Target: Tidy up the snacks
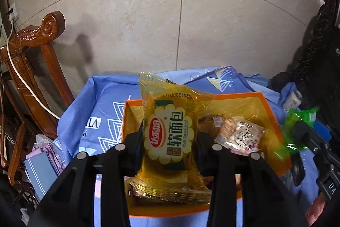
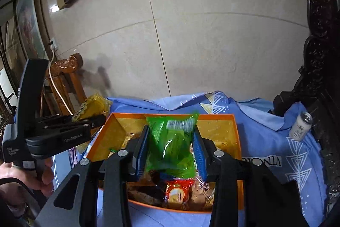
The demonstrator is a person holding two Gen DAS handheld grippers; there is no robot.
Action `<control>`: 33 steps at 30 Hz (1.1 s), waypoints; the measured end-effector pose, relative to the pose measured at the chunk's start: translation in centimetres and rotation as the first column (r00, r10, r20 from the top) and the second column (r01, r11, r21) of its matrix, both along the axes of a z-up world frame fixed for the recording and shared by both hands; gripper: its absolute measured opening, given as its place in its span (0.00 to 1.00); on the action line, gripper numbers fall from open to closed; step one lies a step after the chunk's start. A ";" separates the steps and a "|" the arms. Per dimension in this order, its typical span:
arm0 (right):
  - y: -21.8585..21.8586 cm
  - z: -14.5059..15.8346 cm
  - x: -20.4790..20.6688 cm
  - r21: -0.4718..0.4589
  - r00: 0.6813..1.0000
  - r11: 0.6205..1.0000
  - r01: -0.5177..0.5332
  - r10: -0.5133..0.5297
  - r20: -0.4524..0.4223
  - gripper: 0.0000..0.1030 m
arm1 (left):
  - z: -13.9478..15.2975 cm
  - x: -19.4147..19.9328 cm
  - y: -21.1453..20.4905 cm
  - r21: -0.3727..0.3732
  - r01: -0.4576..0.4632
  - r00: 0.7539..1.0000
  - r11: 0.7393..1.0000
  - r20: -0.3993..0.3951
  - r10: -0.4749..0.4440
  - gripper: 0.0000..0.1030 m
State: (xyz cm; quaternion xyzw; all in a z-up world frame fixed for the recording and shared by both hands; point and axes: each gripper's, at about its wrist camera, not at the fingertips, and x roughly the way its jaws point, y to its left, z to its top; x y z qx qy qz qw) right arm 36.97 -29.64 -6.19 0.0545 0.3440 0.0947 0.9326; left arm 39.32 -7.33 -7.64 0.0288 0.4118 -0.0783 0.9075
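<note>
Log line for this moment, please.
left gripper: holds yellow bread packet | right gripper: open, green packet blurred between fingers | both at orange box

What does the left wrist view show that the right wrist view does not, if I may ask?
Only the left wrist view: the printed front of the yellow bread packet between the left claw fingers, and a clear-wrapped white snack in the box.
Only the right wrist view: a hand gripping the left claw's handle, and a red-wrapped snack in the box.
Both: the orange box, blue cloth, green packet, white can and carved wooden chair.
</note>
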 end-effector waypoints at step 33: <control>2.3 -0.3 -4.0 -0.115 0.978 0.990 0.083 -0.103 -0.180 0.97 | 2.2 -7.2 2.7 0.128 -0.101 0.993 0.987 0.071 0.092 0.96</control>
